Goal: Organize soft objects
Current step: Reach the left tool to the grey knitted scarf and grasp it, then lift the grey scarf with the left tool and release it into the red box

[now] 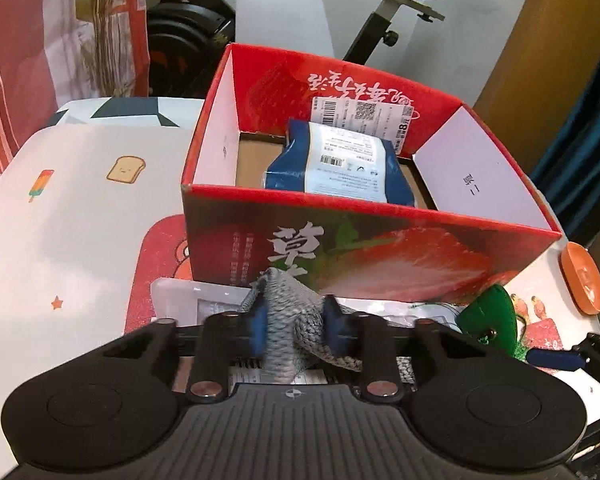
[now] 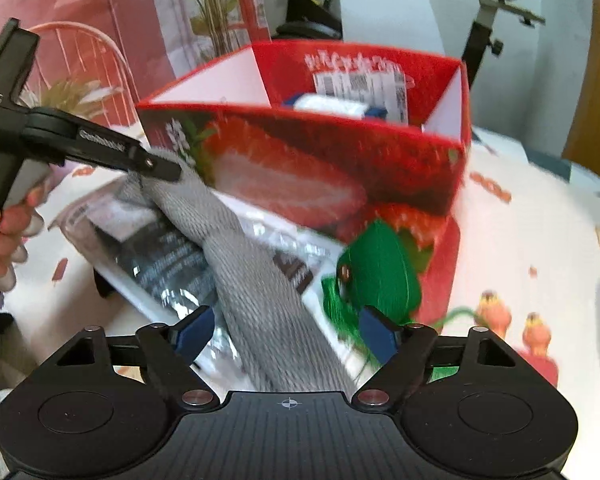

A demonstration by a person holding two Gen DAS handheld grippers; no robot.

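Pinching ribbed grey knit cloth (image 1: 290, 320): left tool (image 1: 294, 324); right tool (image 2: 286, 330) spread.

Red strawberry-print box (image 1: 380, 256) showing white inner walls; grey knit cloth (image 1: 288, 308) at 6 o'clock; green pouch (image 2: 380, 272) at 4 o'clock.

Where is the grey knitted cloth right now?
The grey knitted cloth lies in front of the red strawberry box, pinched in the left gripper and stretching over a plastic packet beside the green item.

"草" — red box (image 1: 380, 256) front
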